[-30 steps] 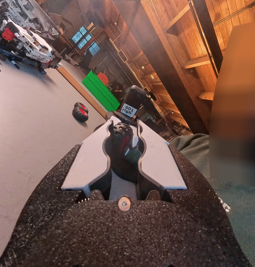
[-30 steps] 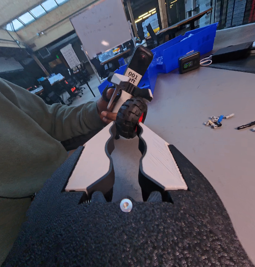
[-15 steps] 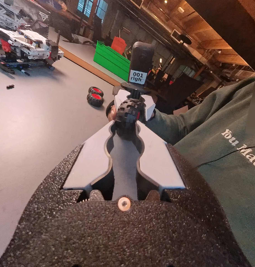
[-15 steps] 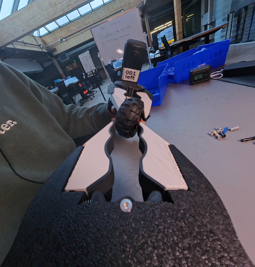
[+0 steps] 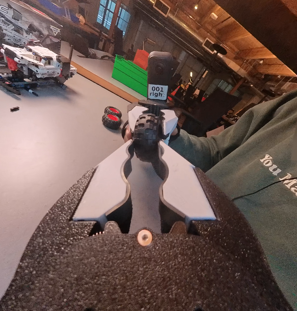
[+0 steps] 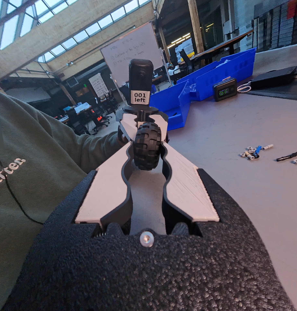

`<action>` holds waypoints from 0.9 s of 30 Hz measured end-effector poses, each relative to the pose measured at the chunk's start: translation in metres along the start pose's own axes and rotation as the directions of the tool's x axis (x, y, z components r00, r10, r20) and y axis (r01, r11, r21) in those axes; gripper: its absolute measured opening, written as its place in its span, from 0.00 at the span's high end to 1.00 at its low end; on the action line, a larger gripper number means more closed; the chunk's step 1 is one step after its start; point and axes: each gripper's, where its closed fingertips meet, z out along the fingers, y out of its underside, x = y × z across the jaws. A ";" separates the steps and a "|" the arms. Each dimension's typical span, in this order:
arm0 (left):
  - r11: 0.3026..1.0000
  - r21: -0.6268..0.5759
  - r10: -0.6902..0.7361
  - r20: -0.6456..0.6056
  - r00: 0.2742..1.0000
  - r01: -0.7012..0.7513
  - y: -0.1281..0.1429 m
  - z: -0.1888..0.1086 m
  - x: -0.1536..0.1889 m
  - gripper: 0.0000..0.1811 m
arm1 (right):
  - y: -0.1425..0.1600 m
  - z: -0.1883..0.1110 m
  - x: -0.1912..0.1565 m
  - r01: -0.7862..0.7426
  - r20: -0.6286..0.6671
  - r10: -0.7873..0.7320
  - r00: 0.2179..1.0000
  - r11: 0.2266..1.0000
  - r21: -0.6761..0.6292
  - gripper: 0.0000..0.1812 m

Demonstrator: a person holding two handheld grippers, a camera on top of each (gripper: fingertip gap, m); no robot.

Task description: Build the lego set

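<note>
A black knobby Lego wheel (image 5: 145,139) is held above the grey table (image 5: 43,151), between my two grippers, which face each other. My left gripper (image 5: 145,143) is shut on it at the fingertips. My right gripper (image 6: 147,143) is shut on the same wheel (image 6: 147,146) from the opposite side. In each view the other gripper's white fingers (image 5: 170,122) (image 6: 127,125) flank the wheel behind it. The white Lego truck (image 5: 35,64) stands at the far left of the table. Two wheels with red hubs (image 5: 111,116) lie beyond the left gripper.
A green bin (image 5: 129,75) and the set's box (image 5: 13,25) stand at the back. A small black piece (image 5: 14,108) lies loose. Right view: blue bins (image 6: 211,80), a small screen device (image 6: 225,90), loose small parts (image 6: 252,153), a black axle (image 6: 288,156). The person's green sleeves (image 6: 43,143) border both views. My two grippers' fingertips are within a few centimetres of each other.
Both grippers have tilted from skewed to level and upright, still facing each other. The wheel sat deeper between the left fingers and now sits at their tips.
</note>
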 end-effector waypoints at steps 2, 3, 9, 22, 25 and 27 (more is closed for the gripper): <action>0.999 0.028 -0.027 -0.051 0.998 0.029 -0.005 -0.001 0.007 0.87 | -0.006 -0.001 -0.006 -0.029 0.038 0.027 0.999 0.999 0.034 0.84; 0.998 0.044 -0.047 -0.076 0.996 0.050 -0.007 -0.002 0.010 0.87 | -0.008 -0.001 -0.008 -0.046 0.057 0.043 0.997 0.998 0.047 0.84; 0.991 0.081 -0.099 -0.143 0.985 0.111 -0.013 -0.002 0.017 0.87 | -0.016 -0.002 -0.014 -0.116 0.120 0.105 0.987 0.989 0.092 0.84; 0.989 0.091 -0.105 -0.132 0.986 0.118 -0.014 -0.003 0.017 0.87 | -0.014 -0.002 -0.013 -0.147 0.143 0.133 0.981 0.985 0.094 0.84; 0.990 0.090 -0.093 -0.121 0.988 0.105 -0.014 -0.003 0.017 0.86 | -0.013 -0.002 -0.013 -0.146 0.146 0.132 0.981 0.985 0.090 0.84; 0.992 0.078 -0.087 -0.104 0.991 0.096 -0.012 -0.003 0.015 0.86 | -0.012 -0.002 -0.012 -0.143 0.140 0.130 0.981 0.986 0.086 0.84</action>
